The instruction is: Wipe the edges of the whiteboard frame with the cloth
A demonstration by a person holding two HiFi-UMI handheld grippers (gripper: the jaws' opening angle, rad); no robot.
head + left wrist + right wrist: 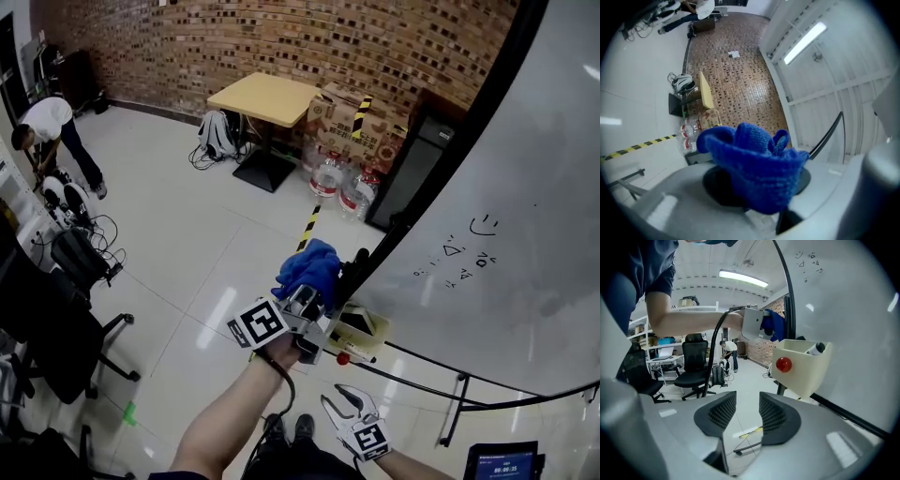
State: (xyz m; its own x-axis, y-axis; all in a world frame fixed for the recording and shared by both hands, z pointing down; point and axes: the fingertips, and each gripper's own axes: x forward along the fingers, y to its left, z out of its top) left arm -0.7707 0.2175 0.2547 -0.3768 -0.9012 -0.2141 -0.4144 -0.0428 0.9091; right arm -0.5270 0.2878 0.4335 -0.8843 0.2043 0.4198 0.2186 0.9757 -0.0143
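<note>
Against brick wall and pale floor, clamps bunched blue cloth (307, 265) in left gripper (312, 292), pads pinched on its folds; holds it at the whiteboard frame (486, 98), low on the left edge, just above the marker tray (361, 323); carries right gripper (743, 416) near and low, jaws part-open on nothing; probably mid-wipe on this edge; upper stretch and other edges seemingly left.
</note>
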